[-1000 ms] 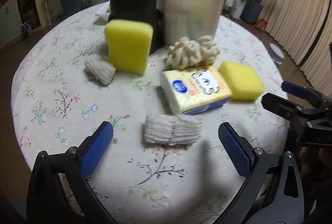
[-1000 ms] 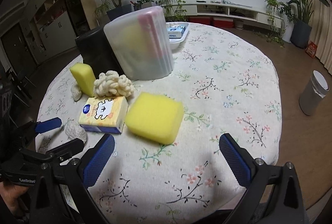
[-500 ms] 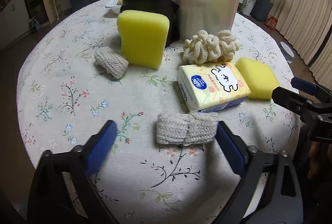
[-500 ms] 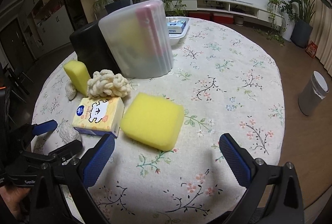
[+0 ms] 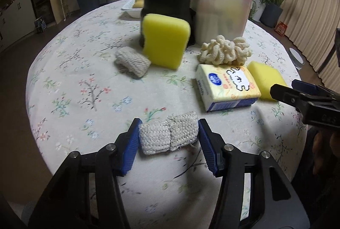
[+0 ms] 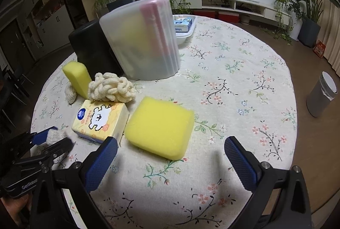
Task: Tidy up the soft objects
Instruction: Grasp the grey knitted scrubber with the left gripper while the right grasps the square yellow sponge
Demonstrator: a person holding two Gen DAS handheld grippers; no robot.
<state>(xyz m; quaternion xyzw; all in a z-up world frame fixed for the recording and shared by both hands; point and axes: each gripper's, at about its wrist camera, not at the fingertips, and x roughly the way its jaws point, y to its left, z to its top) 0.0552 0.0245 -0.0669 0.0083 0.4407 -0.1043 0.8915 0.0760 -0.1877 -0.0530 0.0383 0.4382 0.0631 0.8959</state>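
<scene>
The left gripper (image 5: 169, 136) has just been closing and now squeezes the knitted cloth (image 5: 169, 136) lying on the table (image 5: 89, 101), just in front of the tissue pack (image 5: 227, 87). The right gripper (image 6: 170, 163) hangs open before the yellow sponge (image 6: 159, 127) beside that pack. The soft cloth could buckle and slip out when lifted.

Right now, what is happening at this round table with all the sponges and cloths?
A person is sorting soft things with two hand-held grippers. The left gripper has just been closing around a folded knitted cloth lying on the floral tablecloth; its blue pads sit against both ends of the cloth. The right gripper waits open above the table, in front of a flat yellow sponge. A tissue pack lies beside that sponge, not yet touched.
</scene>
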